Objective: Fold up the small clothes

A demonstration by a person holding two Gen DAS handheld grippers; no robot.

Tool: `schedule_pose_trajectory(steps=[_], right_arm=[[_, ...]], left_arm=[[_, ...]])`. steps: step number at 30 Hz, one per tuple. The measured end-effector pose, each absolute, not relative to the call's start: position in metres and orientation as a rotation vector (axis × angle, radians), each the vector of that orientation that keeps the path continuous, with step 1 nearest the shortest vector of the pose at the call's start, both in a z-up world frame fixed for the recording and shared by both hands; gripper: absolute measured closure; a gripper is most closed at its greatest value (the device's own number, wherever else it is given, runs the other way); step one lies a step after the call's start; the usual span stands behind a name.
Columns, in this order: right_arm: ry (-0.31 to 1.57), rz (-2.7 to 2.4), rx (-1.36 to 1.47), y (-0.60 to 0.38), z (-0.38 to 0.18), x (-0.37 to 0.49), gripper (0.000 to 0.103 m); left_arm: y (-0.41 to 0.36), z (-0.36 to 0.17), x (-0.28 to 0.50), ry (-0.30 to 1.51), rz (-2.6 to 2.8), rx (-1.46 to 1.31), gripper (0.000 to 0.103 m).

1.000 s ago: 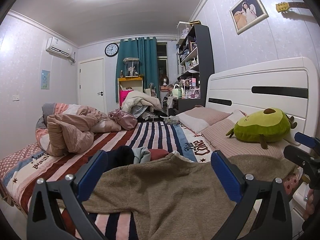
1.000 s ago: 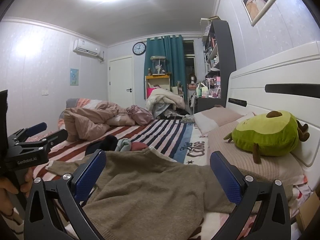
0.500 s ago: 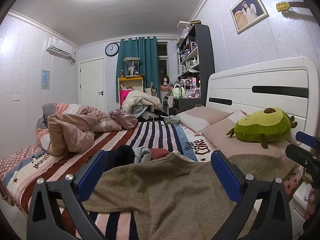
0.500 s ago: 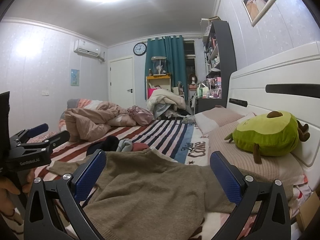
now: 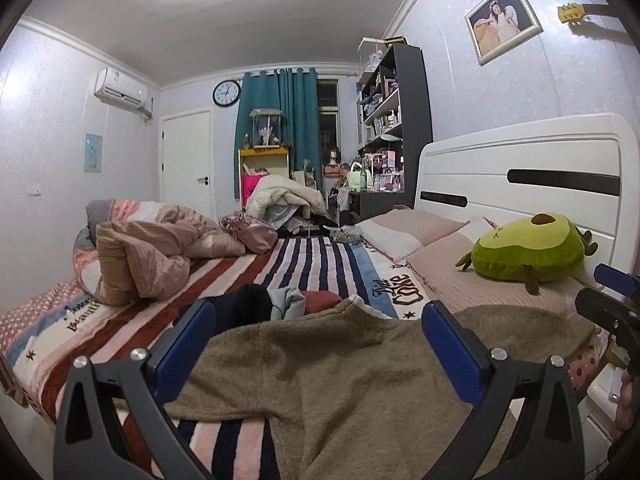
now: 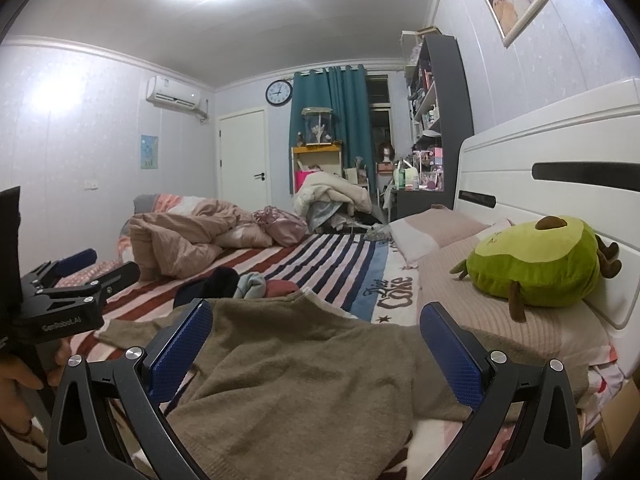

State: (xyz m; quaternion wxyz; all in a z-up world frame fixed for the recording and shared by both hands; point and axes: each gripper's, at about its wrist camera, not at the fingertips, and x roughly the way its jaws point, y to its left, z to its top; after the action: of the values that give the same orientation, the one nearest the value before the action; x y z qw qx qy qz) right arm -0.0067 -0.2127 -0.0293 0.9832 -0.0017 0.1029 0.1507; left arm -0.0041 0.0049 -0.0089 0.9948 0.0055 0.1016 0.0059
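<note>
Spread flat on bed (image 5: 328, 256): brown sweater (image 5: 320, 372), ready for folding. Hovering at six o'clock, left gripper (image 5: 318, 340) and right gripper (image 6: 316, 340), both gaping, empty.

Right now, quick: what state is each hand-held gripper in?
Left hand-held gripper: open, holding nothing, above the brown sweater.
Right hand-held gripper: open, holding nothing.

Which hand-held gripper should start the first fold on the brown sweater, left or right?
Probably the left hand-held gripper: the brown sweater has a sleeve spread toward its side, flat on the striped blanket. The right hand-held gripper, also open, faces the sleeve draped on the pillow.
</note>
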Motion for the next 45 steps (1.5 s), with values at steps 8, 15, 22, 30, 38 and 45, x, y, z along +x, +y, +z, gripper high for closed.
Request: schedule_pose_trajectory(steps=[8, 15, 22, 30, 38, 45], right_arm=[[0.233, 0.246, -0.016, -0.191, -0.040, 0.008, 0.000], [0.399, 0.328, 0.033, -0.173, -0.078, 0.046, 0.000], [0.521, 0.337, 0.066, -0.167, -0.116, 0.084, 0.000], [0.535, 0.350, 0.041, -0.159, -0.122, 0.102, 0.000], [0.555, 0.361, 0.080, -0.160, -0.128, 0.111, 0.000], [0.533, 0.345, 0.100, -0.175, -0.123, 0.103, 0.000]], left_arm=[[0.042, -0.032, 0.017, 0.287, 0.027, -0.056, 0.001], [0.107, -0.081, 0.050, 0.429, 0.056, -0.197, 0.001], [0.190, -0.161, 0.086, 0.577, 0.125, -0.387, 0.001], [0.272, -0.242, 0.120, 0.646, 0.107, -0.729, 0.012], [0.292, -0.258, 0.145, 0.592, 0.117, -0.849, 0.049], [0.309, -0.214, 0.140, 0.557, 0.149, -0.762, 0.097]])
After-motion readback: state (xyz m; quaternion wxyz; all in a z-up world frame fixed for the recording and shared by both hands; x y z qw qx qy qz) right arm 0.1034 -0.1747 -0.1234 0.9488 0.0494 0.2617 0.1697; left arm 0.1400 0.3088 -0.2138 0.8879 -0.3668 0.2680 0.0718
